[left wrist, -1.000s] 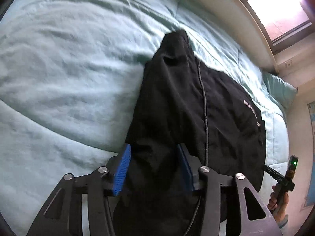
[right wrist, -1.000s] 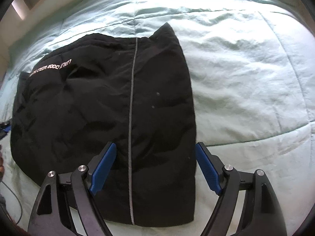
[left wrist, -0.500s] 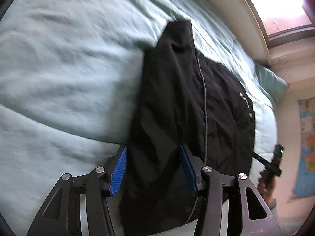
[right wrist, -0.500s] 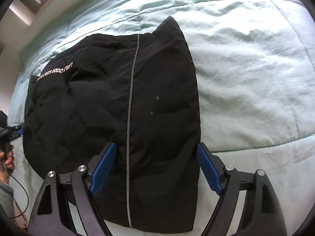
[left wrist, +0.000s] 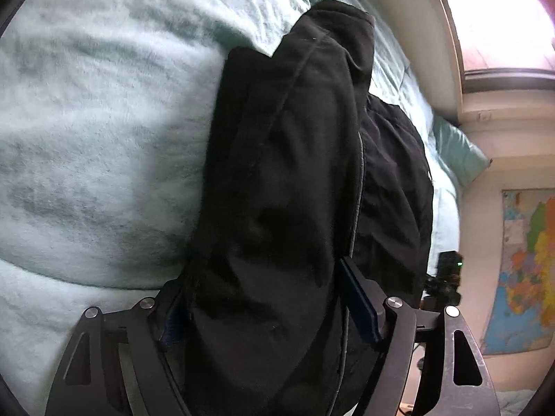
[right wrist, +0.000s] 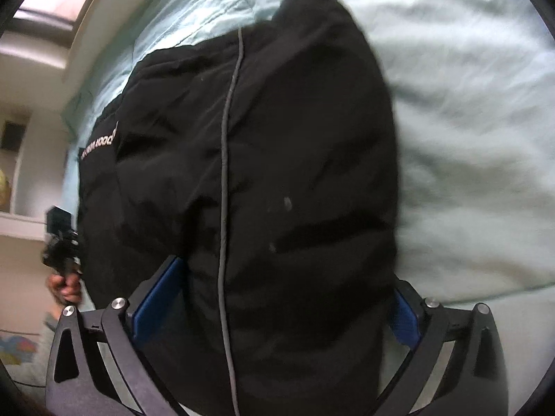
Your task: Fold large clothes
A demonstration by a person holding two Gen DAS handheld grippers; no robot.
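In the left wrist view, my left gripper [left wrist: 267, 308] had dropped lower than a second before, fingers spread astride the black jacket [left wrist: 288, 180] bunched from 6 toward 12 o'clock on the mint duvet [left wrist: 97, 131]; in the right wrist view, my right gripper [right wrist: 277, 298] likewise stood spread astride it, so I judged a grasp imminent.

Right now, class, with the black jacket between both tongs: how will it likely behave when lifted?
The black jacket is probably floppy: it creases and bunches over the teal duvet. Its puffed look suggests lightness for its bulk. The smooth fabric may slip, since the right tongs stand wide.
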